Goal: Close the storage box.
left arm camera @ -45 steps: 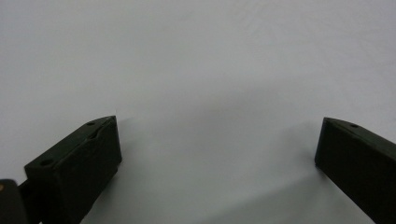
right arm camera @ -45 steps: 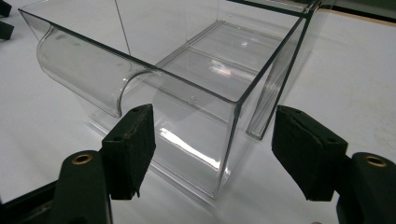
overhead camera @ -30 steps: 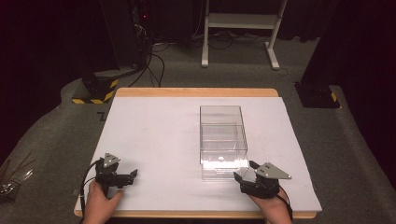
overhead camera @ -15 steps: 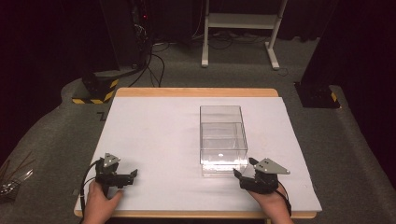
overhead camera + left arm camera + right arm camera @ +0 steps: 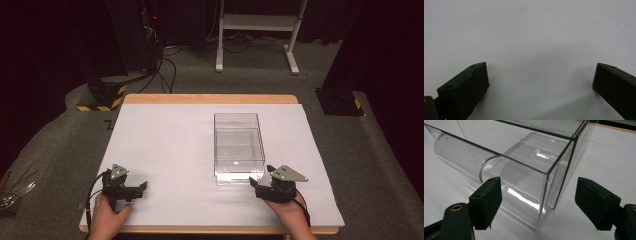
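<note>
1 clear plastic box (image 5: 239, 146) is sitting right of the bench's (image 5: 165, 145) centre. 2 tools are resting near the front edge: the right tool (image 5: 261, 181), released, just before the box; the left tool (image 5: 141, 188), released, well apart.

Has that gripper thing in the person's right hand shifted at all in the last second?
Yes, slightly. The right gripper has edged left and forward, toward the near right corner of the clear plastic box, which has stayed put on the table.
</note>
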`<act>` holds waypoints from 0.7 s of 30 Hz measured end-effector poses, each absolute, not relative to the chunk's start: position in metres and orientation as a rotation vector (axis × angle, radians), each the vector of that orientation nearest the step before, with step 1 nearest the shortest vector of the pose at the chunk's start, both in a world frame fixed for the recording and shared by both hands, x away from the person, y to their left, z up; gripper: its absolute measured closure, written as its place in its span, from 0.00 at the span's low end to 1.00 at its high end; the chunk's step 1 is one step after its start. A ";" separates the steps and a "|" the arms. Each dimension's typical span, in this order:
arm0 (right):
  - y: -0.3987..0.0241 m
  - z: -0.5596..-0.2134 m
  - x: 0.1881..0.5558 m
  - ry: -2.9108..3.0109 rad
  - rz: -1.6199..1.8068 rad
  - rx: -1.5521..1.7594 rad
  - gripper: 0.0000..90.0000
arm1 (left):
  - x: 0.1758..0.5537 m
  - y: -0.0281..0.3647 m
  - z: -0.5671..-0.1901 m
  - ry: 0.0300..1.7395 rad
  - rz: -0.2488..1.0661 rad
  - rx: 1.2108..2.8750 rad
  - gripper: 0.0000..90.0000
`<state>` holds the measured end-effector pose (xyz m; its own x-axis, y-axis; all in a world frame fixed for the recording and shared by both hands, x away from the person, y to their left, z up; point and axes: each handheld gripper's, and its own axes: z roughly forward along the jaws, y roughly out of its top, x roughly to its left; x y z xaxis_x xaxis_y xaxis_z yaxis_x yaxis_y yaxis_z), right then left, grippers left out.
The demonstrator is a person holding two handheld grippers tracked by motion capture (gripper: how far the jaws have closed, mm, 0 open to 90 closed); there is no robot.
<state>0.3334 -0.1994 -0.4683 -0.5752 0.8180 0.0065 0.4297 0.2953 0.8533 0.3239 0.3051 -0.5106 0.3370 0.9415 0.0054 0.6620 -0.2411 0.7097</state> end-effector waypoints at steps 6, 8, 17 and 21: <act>-0.198 -0.470 0.339 2.135 1.196 1.120 0.22 | 0.324 0.305 -0.511 1.400 0.589 1.993 0.01; -0.197 -0.470 0.341 2.135 1.190 1.123 0.22 | 0.324 0.305 -0.511 1.399 0.589 1.993 0.01; -0.197 -0.470 0.349 2.130 1.179 1.136 0.22 | 0.324 0.305 -0.511 1.400 0.589 1.993 0.01; -0.196 -0.470 0.353 2.126 1.171 1.145 0.22 | 0.324 0.305 -0.511 1.400 0.589 1.993 0.01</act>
<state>0.3534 -0.1965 -0.4702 -0.5514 0.8342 0.0028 0.4482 0.2934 0.8444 0.3240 0.3051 -0.5106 0.3372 0.9414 0.0056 0.6620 -0.2414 0.7096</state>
